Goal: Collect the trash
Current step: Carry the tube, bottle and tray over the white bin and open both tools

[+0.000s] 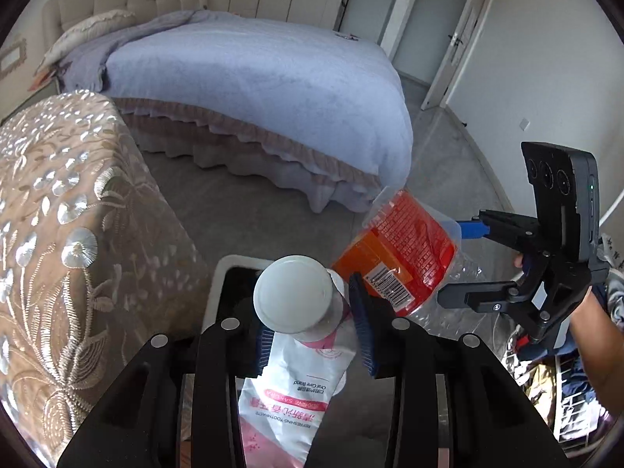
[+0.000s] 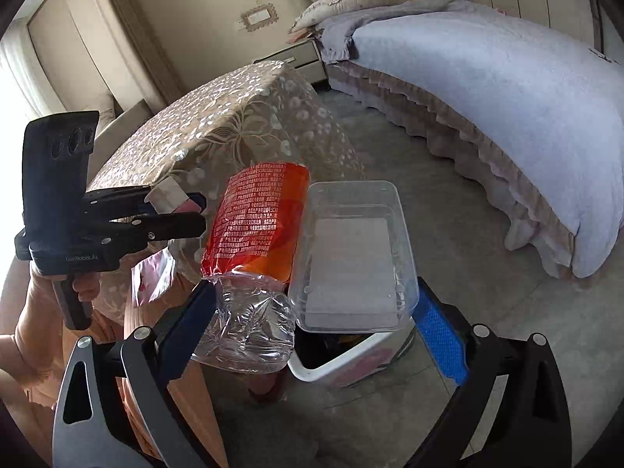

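My left gripper (image 1: 314, 331) is shut on a white and pink toothpaste tube (image 1: 296, 370) with a white cap (image 1: 293, 292), held over the white trash bin (image 1: 234, 269) on the floor. My right gripper (image 2: 323, 323) holds between its fingers a clear plastic bottle with an orange label (image 2: 257, 230) and a clear plastic box (image 2: 351, 257), just above the bin (image 2: 351, 366). The bottle (image 1: 394, 249) and right gripper (image 1: 468, 261) also show in the left wrist view. The left gripper shows in the right wrist view (image 2: 195, 210).
A table with an embroidered beige cloth (image 1: 58, 214) stands left of the bin. A bed with a blue cover (image 1: 253, 78) lies beyond, with grey floor (image 1: 253, 210) between. A door (image 1: 429, 19) is at the far right.
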Motion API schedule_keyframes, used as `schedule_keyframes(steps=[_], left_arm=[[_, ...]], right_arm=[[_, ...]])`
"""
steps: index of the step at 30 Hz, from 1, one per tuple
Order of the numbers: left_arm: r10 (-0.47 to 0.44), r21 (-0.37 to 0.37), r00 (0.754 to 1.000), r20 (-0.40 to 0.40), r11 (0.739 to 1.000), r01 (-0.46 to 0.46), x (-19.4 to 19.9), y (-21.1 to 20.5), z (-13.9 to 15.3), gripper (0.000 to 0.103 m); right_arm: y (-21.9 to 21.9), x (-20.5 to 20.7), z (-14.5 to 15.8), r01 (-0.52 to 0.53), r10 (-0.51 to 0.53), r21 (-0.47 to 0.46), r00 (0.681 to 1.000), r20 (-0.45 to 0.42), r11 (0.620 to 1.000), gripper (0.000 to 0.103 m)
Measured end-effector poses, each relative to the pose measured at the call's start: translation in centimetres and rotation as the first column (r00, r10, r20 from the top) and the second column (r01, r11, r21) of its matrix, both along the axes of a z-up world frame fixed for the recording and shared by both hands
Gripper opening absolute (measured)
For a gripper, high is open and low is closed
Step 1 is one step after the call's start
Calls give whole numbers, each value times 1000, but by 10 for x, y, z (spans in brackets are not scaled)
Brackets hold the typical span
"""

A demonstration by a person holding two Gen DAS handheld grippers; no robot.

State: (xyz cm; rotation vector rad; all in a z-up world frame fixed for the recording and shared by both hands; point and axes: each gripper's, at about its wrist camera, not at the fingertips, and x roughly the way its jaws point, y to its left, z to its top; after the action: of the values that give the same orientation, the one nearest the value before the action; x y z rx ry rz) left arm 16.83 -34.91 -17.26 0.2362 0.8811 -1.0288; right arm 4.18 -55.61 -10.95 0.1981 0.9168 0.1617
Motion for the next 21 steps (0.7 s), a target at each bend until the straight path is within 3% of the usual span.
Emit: schedule_keyframes(steps=[11,21], left_arm=[[-36,91,998,-42,995,39,34,-40,-55,35],[-55,136,995,-81,989,66,54,-57,-89,35]], right_arm=[[9,33,-94,-66,49,-99,985,-164,993,97],[24,58,-137,-129,92,-133,963,-251,983,97]])
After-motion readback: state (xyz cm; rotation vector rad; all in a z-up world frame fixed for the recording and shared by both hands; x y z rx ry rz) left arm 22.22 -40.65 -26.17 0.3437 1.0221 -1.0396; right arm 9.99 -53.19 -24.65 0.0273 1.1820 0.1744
